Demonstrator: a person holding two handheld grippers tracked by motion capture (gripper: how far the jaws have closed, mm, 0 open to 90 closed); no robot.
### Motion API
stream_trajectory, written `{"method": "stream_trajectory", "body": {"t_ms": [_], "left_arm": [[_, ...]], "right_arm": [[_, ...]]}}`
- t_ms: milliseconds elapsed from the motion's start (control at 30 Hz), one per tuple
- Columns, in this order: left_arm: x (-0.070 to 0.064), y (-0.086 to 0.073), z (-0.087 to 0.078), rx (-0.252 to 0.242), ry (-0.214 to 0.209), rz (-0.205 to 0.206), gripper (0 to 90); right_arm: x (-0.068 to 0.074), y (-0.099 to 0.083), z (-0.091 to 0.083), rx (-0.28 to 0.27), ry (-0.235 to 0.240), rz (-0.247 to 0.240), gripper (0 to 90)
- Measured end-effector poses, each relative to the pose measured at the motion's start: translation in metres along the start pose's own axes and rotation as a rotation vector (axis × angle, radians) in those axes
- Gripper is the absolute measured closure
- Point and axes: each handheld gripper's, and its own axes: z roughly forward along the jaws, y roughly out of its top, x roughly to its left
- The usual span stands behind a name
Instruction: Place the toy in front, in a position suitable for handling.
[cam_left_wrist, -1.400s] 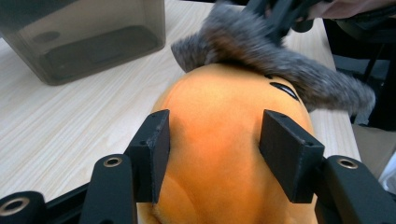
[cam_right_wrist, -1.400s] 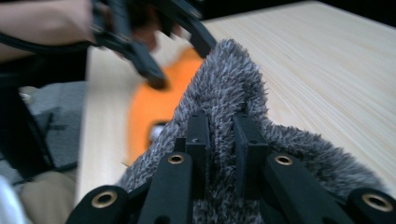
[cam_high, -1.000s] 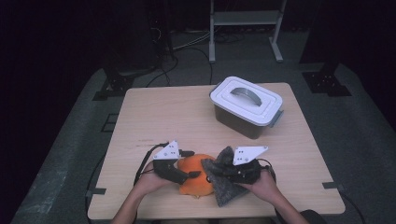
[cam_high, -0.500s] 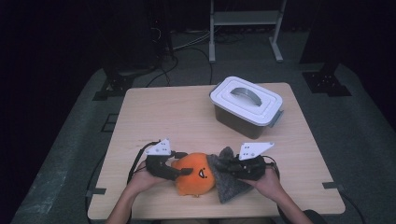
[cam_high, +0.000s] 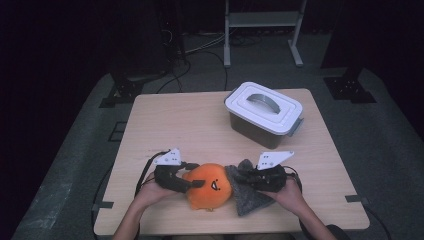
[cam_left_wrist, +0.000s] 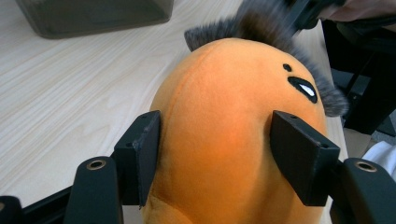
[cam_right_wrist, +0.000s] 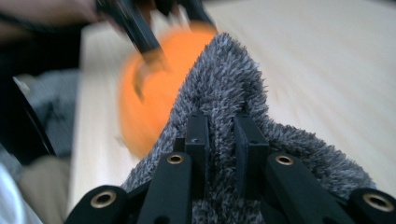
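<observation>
Dark floor surrounds the wooden table (cam_high: 200, 125); near its front edge, the left gripper (cam_left_wrist: 212, 158) clamps the orange plush toy (cam_high: 210, 186) while the right gripper (cam_right_wrist: 222, 140) pinches its grey furry cape (cam_high: 247, 197). Judging so, undressing is underway; next, pull apart steadily.

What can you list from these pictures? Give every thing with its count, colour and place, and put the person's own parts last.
Plush toy: one, orange with a black face, near edge of the table, between the two grippers.
Fuzzy cloth: one, grey, right of the plush toy and touching it.
Lidded storage box: one, grey with a white lid, far right part of the table.
Table: one, light wood.
Metal frame: one, pale grey, on the floor beyond the table.
Left gripper: one, black, jaws either side of the plush toy.
Right gripper: one, black, pinching the fuzzy cloth.
Hands: two, at the near edge.
</observation>
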Motion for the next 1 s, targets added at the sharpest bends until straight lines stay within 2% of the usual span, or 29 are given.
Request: {"method": "stream_trajectory", "body": {"t_ms": [33,67,133,167,200,267,333,367,400,433,533,600,633,700,733,767,833,900,1000], "left_arm": [[0.000,0.000,0.000,0.000,-0.003,0.005,34.9],[-0.001,0.001,0.001,0.000,-0.004,0.006,34.9],[-0.001,0.001,0.001,0.001,-0.003,0.004,34.8],[0.000,0.000,0.000,0.002,-0.004,0.002,34.4],[0.000,0.000,0.000,0.002,-0.004,-0.003,33.2],[-0.001,0.001,0.001,0.000,-0.005,-0.006,31.6],[-0.001,0.001,0.001,0.000,-0.003,-0.008,28.7],[0.000,0.002,0.002,0.006,-0.002,-0.025,25.2],[0.000,0.002,0.002,0.006,-0.002,-0.025,21.9],[0.003,0.001,0.002,0.011,-0.013,-0.061,19.0],[0.006,-0.001,0.002,0.005,-0.038,-0.098,18.4],[0.006,-0.001,0.002,0.007,-0.043,-0.102,18.4],[0.007,-0.001,0.004,0.009,-0.060,-0.123,18.8],[0.008,-0.001,0.004,0.013,-0.073,-0.130,25.7],[0.007,-0.001,0.005,0.014,-0.074,-0.129,25.7],[0.005,0.000,0.005,0.016,-0.061,-0.116,38.4],[0.001,0.005,0.004,-0.003,-0.032,-0.089,46.3],[-0.004,0.010,0.005,-0.033,-0.009,-0.057,51.0],[-0.021,0.021,0.015,-0.071,0.076,0.050,52.6]], "right_arm": [[0.004,0.005,-0.001,-0.037,0.018,-0.008,76.8],[0.007,0.008,-0.001,-0.049,0.026,-0.017,76.7],[0.011,0.010,0.004,-0.032,0.034,-0.042,76.6],[0.013,0.008,0.009,-0.003,0.034,-0.046,76.6],[0.013,0.004,0.012,0.015,0.036,-0.041,76.7],[0.010,0.000,0.014,0.018,0.043,-0.013,76.7],[0.009,0.000,0.013,0.020,0.046,-0.007,76.7],[0.009,-0.002,0.012,0.026,0.044,-0.010,76.7],[0.009,-0.002,0.012,0.026,0.044,-0.010,76.7],[0.010,-0.004,0.012,0.031,0.046,-0.013,76.7],[0.009,-0.006,0.011,0.036,0.046,-0.014,76.7],[0.008,-0.007,0.011,0.035,0.050,-0.012,76.7],[0.008,-0.007,0.010,0.038,0.051,-0.010,76.7],[0.007,-0.007,0.010,0.043,0.053,-0.008,76.7],[0.007,-0.007,0.010,0.043,0.053,-0.008,76.7],[0.004,-0.005,0.009,0.044,0.056,-0.005,76.9],[0.002,-0.002,0.006,0.034,0.048,-0.004,77.0],[0.000,0.001,0.002,0.012,0.022,-0.004,77.2],[-0.002,0.009,-0.007,-0.053,-0.014,-0.006,77.3]]}}
